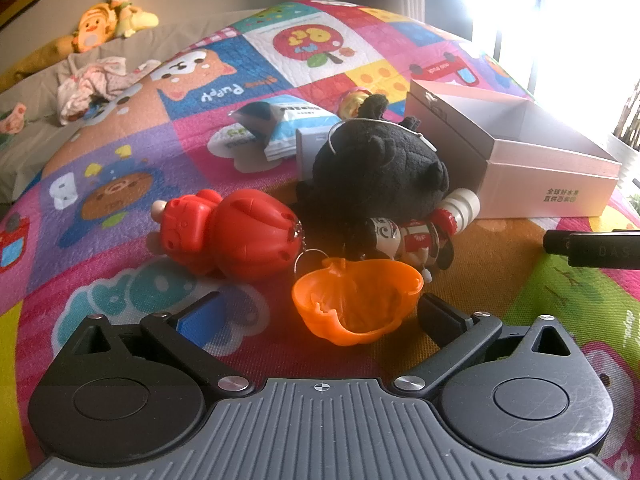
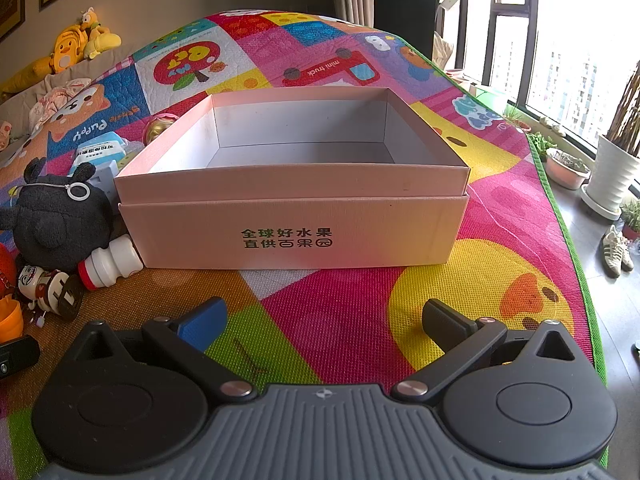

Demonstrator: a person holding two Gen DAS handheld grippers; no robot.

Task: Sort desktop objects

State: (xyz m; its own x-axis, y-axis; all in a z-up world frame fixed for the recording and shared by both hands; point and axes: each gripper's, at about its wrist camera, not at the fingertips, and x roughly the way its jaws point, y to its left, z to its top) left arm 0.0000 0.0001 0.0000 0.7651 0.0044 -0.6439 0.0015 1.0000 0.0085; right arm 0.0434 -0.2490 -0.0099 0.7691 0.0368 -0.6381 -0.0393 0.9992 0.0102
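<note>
Left gripper [image 1: 320, 316] open wide, low over the play mat [image 1: 120, 208], w/ the orange shell [image 1: 356, 300] lying between its fingers, hollow side up; right edge of shell just beside the right finger, contact can't be told. Behind the shell, L to R: red toy [image 1: 232, 232] on its side w/ a key ring, black plush [image 1: 380, 172], small painted figurine [image 1: 404, 240] lying down against the plush, white bottle w/ red cap [image 1: 460, 208] touching the box front. Further back a blue-white packet [image 1: 288, 128] and a gold round thing [image 1: 354, 102], too small to ID. Pink box [image 1: 520, 160] sits right of the pile, top open. Right gripper [image 2: 322, 320] also open wide, holding nothing, over the mat [image 2: 360, 320], pointed at the box [image 2: 292, 232]; box interior shows only white walls and floor, green print on front. In right wrist view the plush [image 2: 60, 216], bottle [image 2: 110, 262] and figurine [image 2: 48, 284] lie at the box's left corner. Yellow plush toys [image 2: 76, 44] sit far back-left, off the mat.
</note>
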